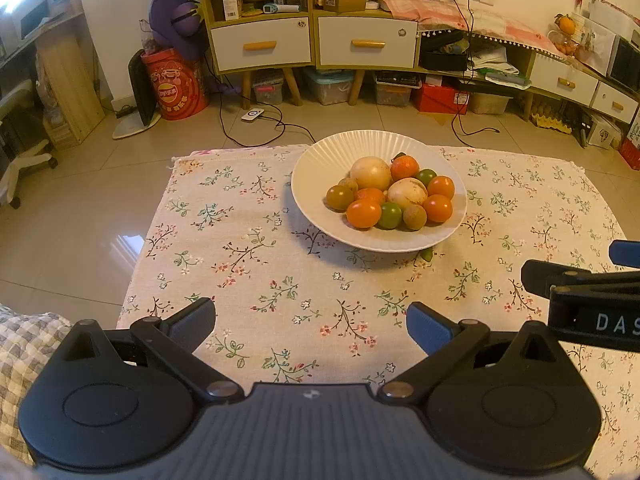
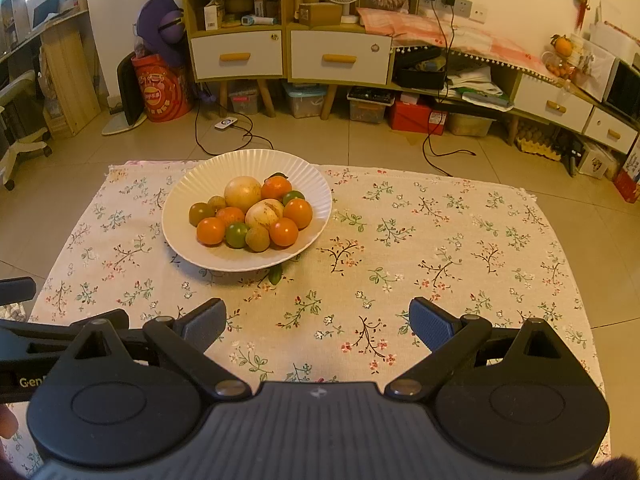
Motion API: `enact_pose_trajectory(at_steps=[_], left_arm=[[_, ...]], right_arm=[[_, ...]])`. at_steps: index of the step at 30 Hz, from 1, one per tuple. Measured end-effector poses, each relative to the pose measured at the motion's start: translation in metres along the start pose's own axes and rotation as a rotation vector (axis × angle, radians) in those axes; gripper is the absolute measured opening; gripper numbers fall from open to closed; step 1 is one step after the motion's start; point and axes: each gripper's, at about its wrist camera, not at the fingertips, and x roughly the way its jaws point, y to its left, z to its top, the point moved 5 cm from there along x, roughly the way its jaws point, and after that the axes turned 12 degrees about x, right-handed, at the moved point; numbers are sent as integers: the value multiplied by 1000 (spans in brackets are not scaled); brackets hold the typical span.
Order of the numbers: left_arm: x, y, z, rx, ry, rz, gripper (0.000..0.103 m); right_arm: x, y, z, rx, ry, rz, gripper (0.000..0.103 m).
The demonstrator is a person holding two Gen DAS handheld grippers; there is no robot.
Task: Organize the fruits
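Observation:
A white ribbed bowl stands on the floral tablecloth, holding several fruits: orange ones, green ones and two pale round ones. A small green piece peeks out from under the bowl's near rim. My left gripper hovers open over the cloth, nearer than the bowl, with nothing between its fingers. My right gripper is open too, to the bowl's near right, also holding nothing. The right gripper shows at the left wrist view's right edge.
The low table ends at the cloth's far hem, with tiled floor beyond. Cabinets with drawers, storage boxes, cables and a red drum line the back wall. A checked fabric lies at near left.

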Motion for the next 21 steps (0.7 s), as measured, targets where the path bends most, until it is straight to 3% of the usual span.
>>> enact_pose_trajectory(at_steps=[21], left_arm=[[-1,5,-7,-23,19,-26,89]], right_arm=[[-1,-4,0,8,-15,-13,99]])
